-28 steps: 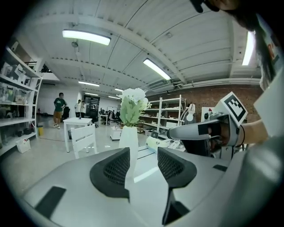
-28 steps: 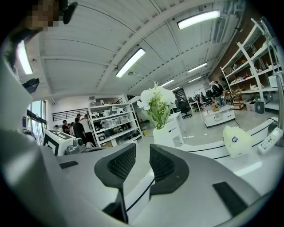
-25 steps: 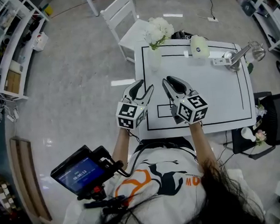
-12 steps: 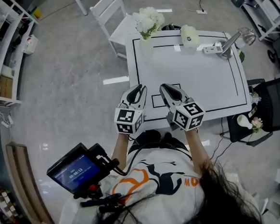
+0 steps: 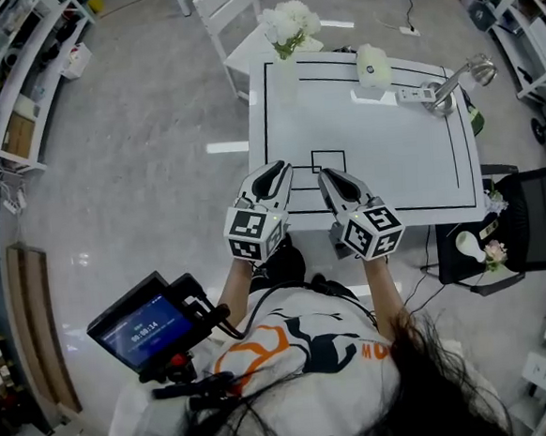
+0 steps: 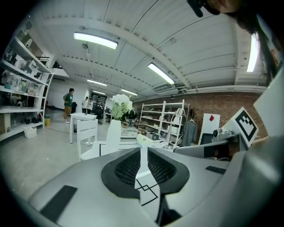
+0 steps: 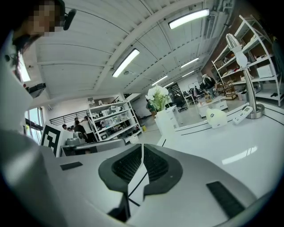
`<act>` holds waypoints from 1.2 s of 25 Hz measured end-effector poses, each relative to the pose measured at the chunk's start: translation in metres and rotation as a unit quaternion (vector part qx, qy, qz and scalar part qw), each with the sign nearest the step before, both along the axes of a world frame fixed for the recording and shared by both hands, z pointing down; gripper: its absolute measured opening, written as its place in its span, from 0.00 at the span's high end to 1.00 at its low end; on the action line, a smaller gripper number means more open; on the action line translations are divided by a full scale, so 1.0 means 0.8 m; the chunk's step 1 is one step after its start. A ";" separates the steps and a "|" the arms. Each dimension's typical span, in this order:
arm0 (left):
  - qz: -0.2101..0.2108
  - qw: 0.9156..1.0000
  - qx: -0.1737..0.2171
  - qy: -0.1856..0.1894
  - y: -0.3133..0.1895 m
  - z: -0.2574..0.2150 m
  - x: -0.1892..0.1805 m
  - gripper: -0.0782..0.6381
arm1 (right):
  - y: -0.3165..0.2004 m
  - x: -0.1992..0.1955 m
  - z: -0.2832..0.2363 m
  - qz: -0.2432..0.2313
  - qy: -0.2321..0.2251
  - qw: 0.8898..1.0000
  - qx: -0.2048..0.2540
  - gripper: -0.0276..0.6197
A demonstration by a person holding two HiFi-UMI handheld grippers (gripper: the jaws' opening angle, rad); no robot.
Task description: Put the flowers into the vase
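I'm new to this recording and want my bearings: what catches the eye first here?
The white flowers already stand in a pale vase at the white table's far left corner. A desk lamp stands at the far right. Nearer, the left gripper and right gripper hover side by side over the table's near edge, empty, their jaws having just been closing to a narrow slit.

The flowers point(image 5: 288, 21) stand in the vase point(image 5: 284, 76) at the table's point(image 5: 380, 147) far-left corner.

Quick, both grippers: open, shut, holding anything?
Left gripper: has just been closing, jaws nearly together, nothing between them.
Right gripper: has just been closing, jaws together, nothing between them.
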State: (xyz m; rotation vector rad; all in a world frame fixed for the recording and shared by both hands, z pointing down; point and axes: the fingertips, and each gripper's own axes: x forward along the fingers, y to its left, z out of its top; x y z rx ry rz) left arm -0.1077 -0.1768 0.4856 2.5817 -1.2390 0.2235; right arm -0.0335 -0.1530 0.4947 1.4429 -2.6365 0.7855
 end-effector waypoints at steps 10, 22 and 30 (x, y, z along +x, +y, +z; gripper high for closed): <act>-0.038 0.999 -0.002 0.014 0.110 -0.009 0.032 0.81 | 0.098 0.018 -0.010 -0.046 -0.008 0.999 0.010 0.92; -0.055 0.998 -0.006 0.004 0.213 0.000 0.036 0.81 | 0.197 0.014 -0.013 -0.075 -0.022 0.997 0.018 0.93; -0.055 0.998 -0.005 0.008 0.244 0.002 0.039 0.81 | 0.230 0.014 -0.011 -0.081 -0.012 0.996 0.023 0.94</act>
